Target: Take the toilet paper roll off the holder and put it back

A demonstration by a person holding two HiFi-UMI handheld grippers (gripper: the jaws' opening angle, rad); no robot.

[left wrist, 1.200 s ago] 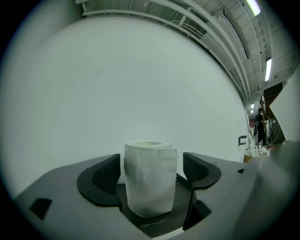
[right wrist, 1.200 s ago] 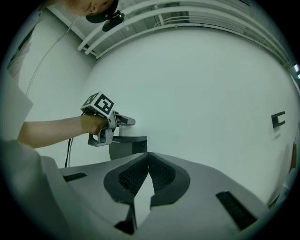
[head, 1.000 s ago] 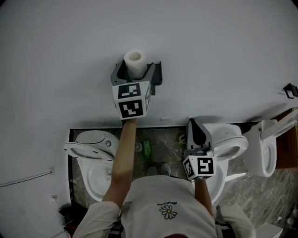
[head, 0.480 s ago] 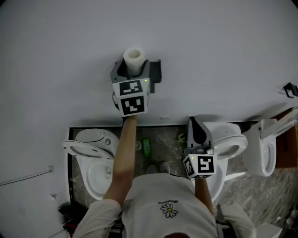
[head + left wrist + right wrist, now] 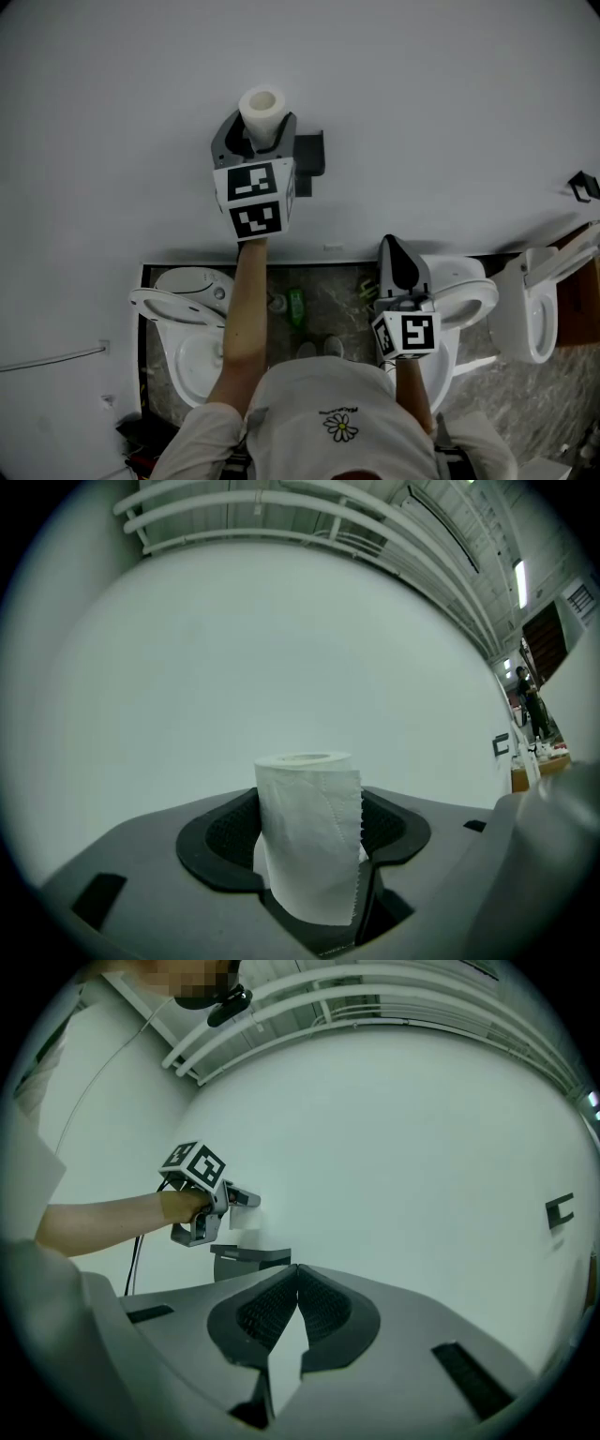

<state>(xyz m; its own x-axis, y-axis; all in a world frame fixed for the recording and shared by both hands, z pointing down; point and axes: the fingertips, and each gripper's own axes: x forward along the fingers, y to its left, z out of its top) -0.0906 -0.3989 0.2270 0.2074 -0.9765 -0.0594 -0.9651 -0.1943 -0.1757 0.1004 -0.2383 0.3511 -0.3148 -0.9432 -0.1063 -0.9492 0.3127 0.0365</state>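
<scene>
Half done, seemingly: left gripper (image 5: pixel 257 133), jaws just closed, clasps the toilet paper roll (image 5: pixel 307 829) above its holder (image 5: pixel 310 153); right gripper (image 5: pixel 296 1283) idles clenched empty; replacing remains.

White toilet paper roll (image 5: pixel 307 841); holder (image 5: pixel 312 153) seemingly dark grey.

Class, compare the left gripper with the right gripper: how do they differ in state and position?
The left gripper has just closed its jaws on the toilet paper roll; the right gripper has its jaws together on nothing. The left gripper is above the holder; the right gripper is held lower, away from it. Both point toward the white wall.
</scene>
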